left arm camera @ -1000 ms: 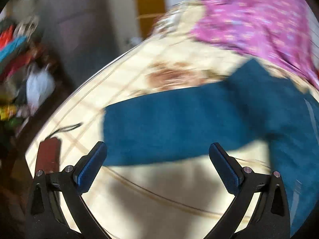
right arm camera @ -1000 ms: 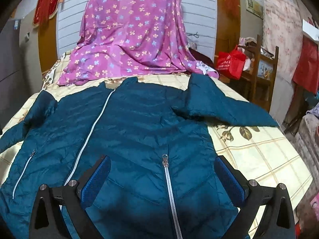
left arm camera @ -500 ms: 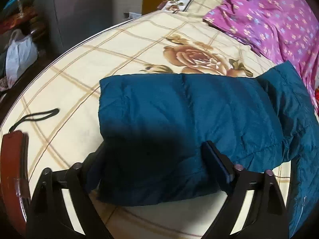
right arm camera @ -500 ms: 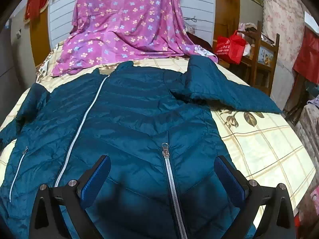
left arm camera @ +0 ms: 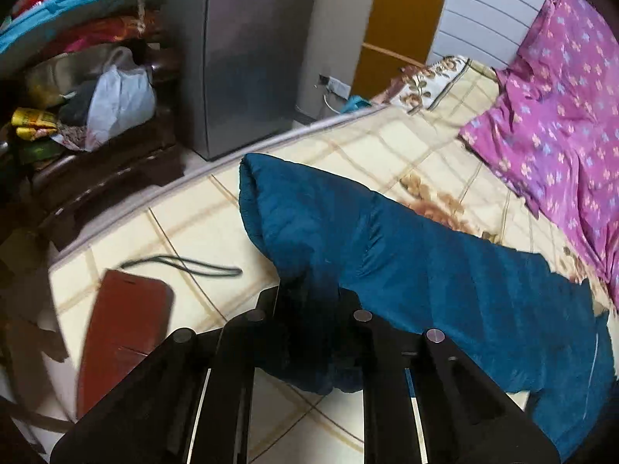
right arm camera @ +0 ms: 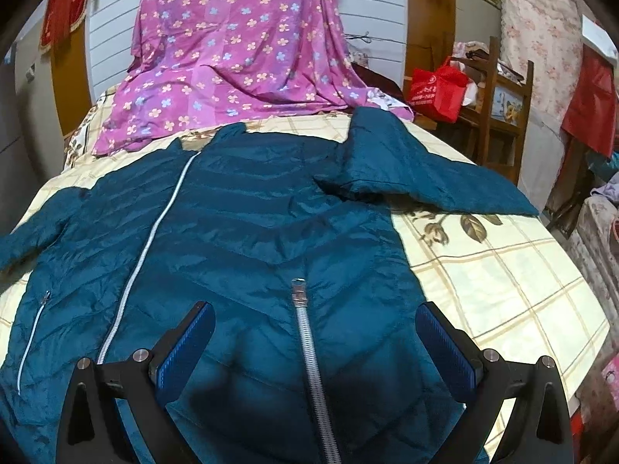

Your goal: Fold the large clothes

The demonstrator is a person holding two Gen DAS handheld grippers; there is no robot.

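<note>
A teal quilted jacket lies spread front-up on the bed, with a silver centre zipper and a light zipper line to its left. Its right sleeve lies out to the right. My right gripper is open and empty, low over the jacket's lower front. In the left wrist view my left gripper is shut on the jacket's left sleeve near the cuff and holds that end raised off the bed.
A purple flowered sheet covers the bed's head end. A red-brown phone case with a black strap lies on the checked bedsheet near the bed's left edge. A grey cabinet and cluttered shelves stand left; a wooden chair right.
My left gripper came down over the sleeve end, closed on it and lifted it. My right gripper stayed open and drifted slightly lower over the jacket front.
</note>
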